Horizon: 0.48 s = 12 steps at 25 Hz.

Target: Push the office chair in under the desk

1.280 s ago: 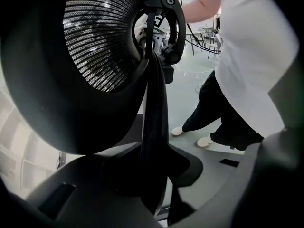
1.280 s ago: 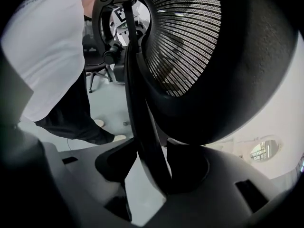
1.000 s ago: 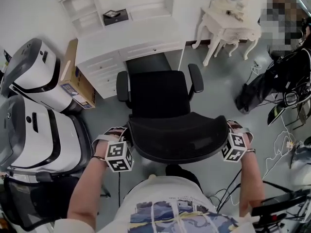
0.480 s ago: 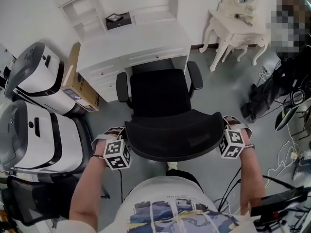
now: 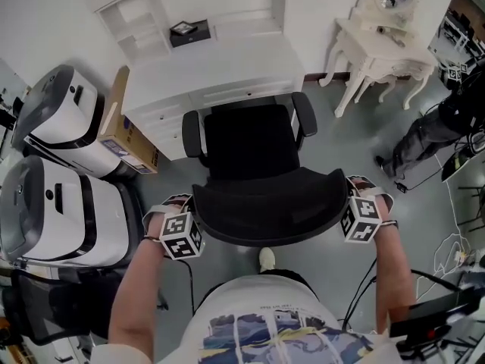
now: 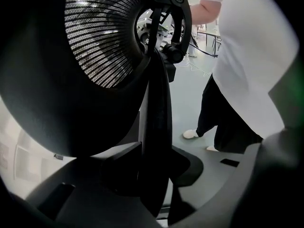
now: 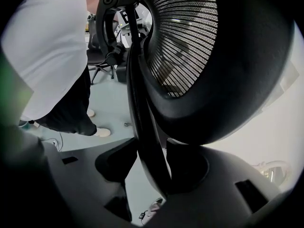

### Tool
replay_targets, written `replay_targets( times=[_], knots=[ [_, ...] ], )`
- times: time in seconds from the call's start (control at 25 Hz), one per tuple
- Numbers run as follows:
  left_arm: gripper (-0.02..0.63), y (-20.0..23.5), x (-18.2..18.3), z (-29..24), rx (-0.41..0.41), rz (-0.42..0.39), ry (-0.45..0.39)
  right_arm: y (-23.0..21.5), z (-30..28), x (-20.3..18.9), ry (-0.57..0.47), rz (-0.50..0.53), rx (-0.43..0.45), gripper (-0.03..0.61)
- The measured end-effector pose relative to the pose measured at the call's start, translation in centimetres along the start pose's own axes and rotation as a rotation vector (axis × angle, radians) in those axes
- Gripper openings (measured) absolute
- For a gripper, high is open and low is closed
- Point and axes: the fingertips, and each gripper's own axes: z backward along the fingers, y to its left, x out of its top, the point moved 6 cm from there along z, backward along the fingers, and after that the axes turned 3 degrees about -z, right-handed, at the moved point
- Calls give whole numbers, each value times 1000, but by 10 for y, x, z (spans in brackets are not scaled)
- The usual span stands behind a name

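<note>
The black office chair stands before the white desk (image 5: 212, 74); its seat (image 5: 250, 139) reaches the desk's front edge between the two armrests. My left gripper (image 5: 189, 209) is shut on the left edge of the mesh backrest (image 5: 265, 211), and my right gripper (image 5: 350, 194) is shut on its right edge. In the left gripper view the backrest's rim (image 6: 154, 127) runs down between the jaws of the left gripper (image 6: 154, 175). The right gripper view shows the same rim (image 7: 142, 127) clamped in the right gripper (image 7: 152, 170). The desk's knee opening is hidden by the seat.
A cardboard box (image 5: 125, 127) leans at the desk's left end. Two large white machines (image 5: 53, 112) (image 5: 45, 211) stand at the left. A white carved side table (image 5: 379, 44) is at the back right. Dark bags (image 5: 432, 127) and cables (image 5: 455, 241) lie at the right.
The chair has rolled toward the desk with both grippers following it. The dark knee opening seen earlier is now covered by the seat.
</note>
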Motion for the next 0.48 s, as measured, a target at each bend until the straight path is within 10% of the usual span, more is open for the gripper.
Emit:
replay_targets(
  times=[0.48],
  knots=[
    [129,29,5,-12,6,35,17,-37,-15,-7,-20,27,9,210]
  ],
)
